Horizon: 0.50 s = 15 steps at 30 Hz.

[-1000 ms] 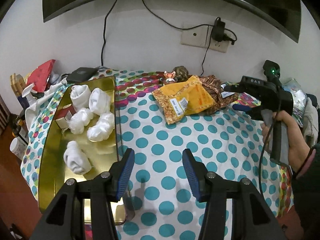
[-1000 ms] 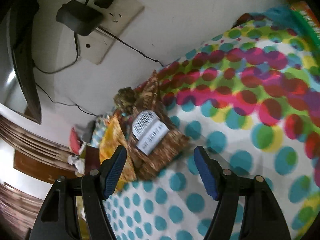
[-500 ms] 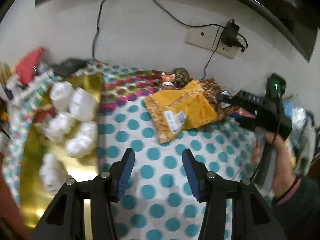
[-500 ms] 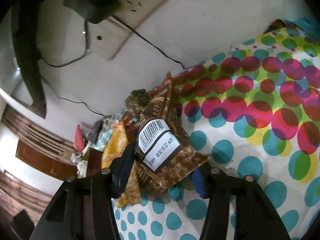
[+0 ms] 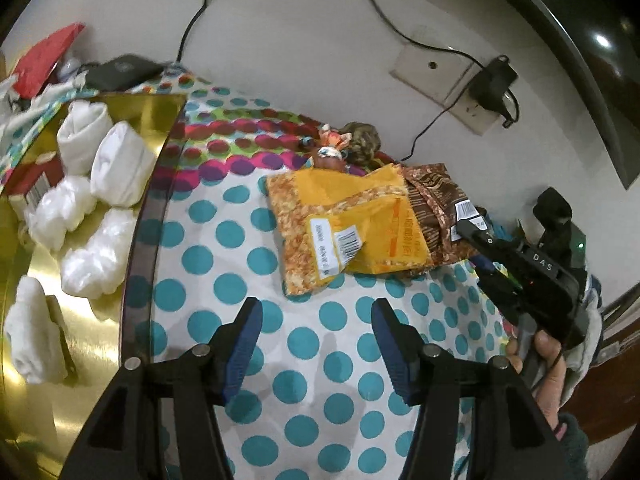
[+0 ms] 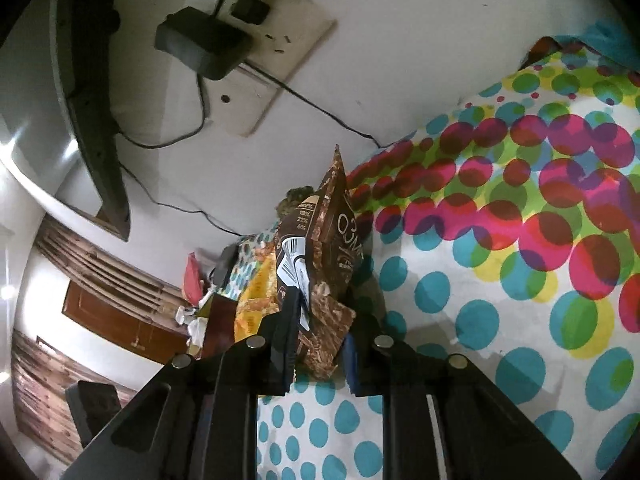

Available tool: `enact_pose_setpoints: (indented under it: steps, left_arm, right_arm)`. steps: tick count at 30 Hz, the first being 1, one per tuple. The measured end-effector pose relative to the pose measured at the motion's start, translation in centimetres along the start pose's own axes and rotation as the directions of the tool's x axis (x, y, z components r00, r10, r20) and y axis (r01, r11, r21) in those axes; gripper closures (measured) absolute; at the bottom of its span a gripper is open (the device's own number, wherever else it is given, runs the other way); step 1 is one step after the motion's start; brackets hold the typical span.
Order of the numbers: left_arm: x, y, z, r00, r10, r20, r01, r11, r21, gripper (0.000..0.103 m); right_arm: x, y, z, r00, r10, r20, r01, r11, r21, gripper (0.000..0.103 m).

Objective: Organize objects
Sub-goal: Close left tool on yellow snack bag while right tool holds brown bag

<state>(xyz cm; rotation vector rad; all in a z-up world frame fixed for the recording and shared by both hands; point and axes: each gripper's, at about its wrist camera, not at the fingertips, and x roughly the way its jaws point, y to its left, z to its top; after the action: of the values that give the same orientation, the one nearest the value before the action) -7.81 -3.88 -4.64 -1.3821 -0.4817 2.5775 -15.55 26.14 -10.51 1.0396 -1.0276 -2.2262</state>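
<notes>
Progress: partial. At the left of the left wrist view, the gold tray already holds several white bundles and a small red box. Two snack packets remain outside it on the dotted cloth, right of centre: the yellow packet lies flat, and the brown packet is partly tucked under its right edge.

Right gripper: jaws pressed together on the lower edge of the brown packet, which stands crumpled between them at the centre of the right wrist view. The packet appears gripped but not yet carried clear of the yellow one. In the left wrist view the right gripper enters from the right edge, held by a hand at lower right, and angles toward the packets.

Left gripper: jaws opening, nothing between them; it is tilted down over bare cloth, just below the yellow packet.

Outstanding: both packets, judged still to be placed.
</notes>
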Motion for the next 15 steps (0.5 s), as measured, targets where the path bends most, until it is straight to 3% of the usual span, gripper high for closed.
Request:
enact_pose_setpoints:
  steps: [4,6,11,15]
  left_arm:
    - [0.6,-1.0,0.2,1.0,0.021,0.016,-0.022,0.998,0.058,0.045]
    - [1.2,-1.1,0.3,1.0,-0.004,0.004,0.004,0.999,0.046,0.045]
    - [2.4,0.2,0.7,0.996,-0.085,-0.003,0.085,0.993,-0.08,0.045]
    - [3.0,1.7,1.3,0.987,-0.157,0.022,0.158,0.968,-0.195,0.039]
  right_arm:
    - [-1.1,0.5,-0.8,1.0,-0.016,0.019,0.017,0.999,-0.04,0.086]
    - [-1.6,0.3,-1.3,1.0,-0.019,0.023,0.02,0.999,-0.043,0.086]
    - [-2.5,-0.7,-2.0,1.0,-0.02,0.012,0.02,1.0,-0.024,0.086]
    - [-2.6,-1.7,-2.2,1.0,0.002,0.006,-0.002,1.0,0.012,0.086]
